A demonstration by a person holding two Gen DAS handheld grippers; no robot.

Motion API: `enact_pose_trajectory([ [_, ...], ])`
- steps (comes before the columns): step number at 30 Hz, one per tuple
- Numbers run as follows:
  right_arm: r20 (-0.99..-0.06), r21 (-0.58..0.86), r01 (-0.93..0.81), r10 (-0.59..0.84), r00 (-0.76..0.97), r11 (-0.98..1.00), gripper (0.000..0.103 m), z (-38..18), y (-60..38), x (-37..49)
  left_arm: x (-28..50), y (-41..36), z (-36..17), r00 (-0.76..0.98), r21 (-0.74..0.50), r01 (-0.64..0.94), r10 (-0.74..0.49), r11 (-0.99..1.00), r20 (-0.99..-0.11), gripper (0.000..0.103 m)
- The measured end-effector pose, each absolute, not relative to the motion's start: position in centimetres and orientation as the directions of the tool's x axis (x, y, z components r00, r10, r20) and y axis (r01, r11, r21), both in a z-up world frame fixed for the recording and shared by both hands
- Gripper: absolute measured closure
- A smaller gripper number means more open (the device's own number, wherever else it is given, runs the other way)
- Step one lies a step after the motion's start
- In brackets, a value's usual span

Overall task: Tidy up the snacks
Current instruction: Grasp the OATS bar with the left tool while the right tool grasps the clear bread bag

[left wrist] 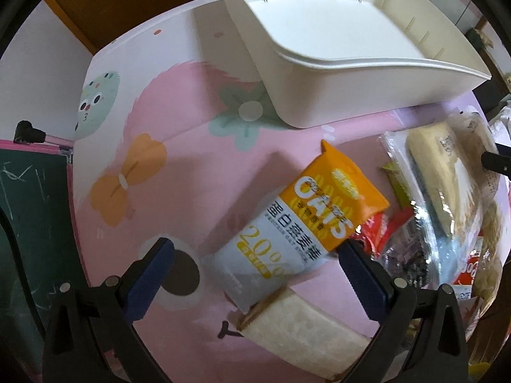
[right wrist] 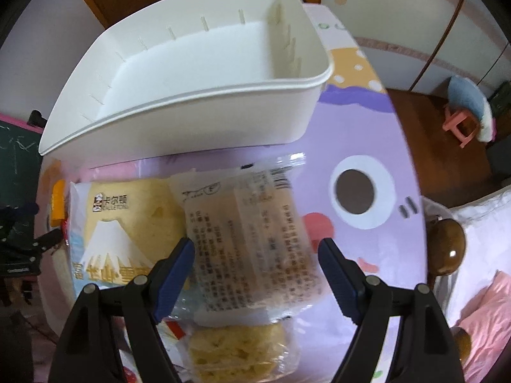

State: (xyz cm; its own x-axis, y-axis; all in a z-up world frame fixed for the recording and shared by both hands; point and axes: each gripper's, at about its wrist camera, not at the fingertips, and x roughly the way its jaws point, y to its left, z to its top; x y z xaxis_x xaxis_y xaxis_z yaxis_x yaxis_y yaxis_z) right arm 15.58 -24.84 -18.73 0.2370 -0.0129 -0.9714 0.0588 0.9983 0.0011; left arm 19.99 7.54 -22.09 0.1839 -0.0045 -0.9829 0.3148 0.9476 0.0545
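Observation:
A white plastic bin point(left wrist: 322, 48) stands at the back of the table and is empty; it also shows in the right wrist view point(right wrist: 198, 73). My left gripper point(left wrist: 255, 249) is open, its jaws on either side of an orange-and-white OATS packet point(left wrist: 306, 220) lying on the pink mat. A wrapped sandwich bread point(left wrist: 303, 328) lies just below it. My right gripper point(right wrist: 257, 249) is open around a clear-wrapped cake with its printed label side up point(right wrist: 252, 239). A yellow cake pack with a snow mountain picture point(right wrist: 127, 223) lies left of it.
A heap of wrapped snacks point(left wrist: 447, 191) lies right of the OATS packet, with red wrappers point(left wrist: 383, 226) under it. A chalkboard point(left wrist: 28, 217) stands off the table's left edge. A brown floor with a pink stool point(right wrist: 460, 124) lies beyond the right edge.

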Motion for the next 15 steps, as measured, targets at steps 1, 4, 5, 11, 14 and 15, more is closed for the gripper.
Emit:
enact_pose_trajectory([
  [1,-0.973,-0.001,0.052,-0.013,0.23,0.999,0.023,-19.1,-24.8,15.8,20.2,7.6,-22.2,0.179,0.047,0.314,-0.01,0.948,-0.984,0.001],
  [4,-0.977,-0.05,0.009,-0.05,0.209,0.999,0.022,-20.2,-24.1,16.4,21.0,7.9,-22.8,0.158,0.013,0.306,-0.037,0.952,-0.987,0.005],
  [5,-0.976,-0.06,0.001,-0.059,0.207,0.998,0.021,-20.4,-24.0,16.5,21.2,8.0,-22.9,0.153,0.005,0.306,-0.044,0.952,-0.987,0.006],
  [11,-0.979,-0.095,-0.012,-0.092,0.182,0.995,0.019,-21.3,-23.2,17.4,22.1,8.6,-23.8,0.112,-0.019,0.317,-0.058,0.948,-0.992,0.039],
  [14,-0.979,-0.11,0.002,-0.108,0.175,0.994,0.02,-21.7,-23.2,17.9,22.7,8.8,-24.5,0.102,0.005,0.329,-0.03,0.944,-0.994,0.05],
  [15,-0.978,-0.116,0.007,-0.115,0.176,0.993,0.021,-21.8,-23.2,17.9,22.8,8.7,-24.6,0.11,0.022,0.336,-0.016,0.941,-0.994,0.053],
])
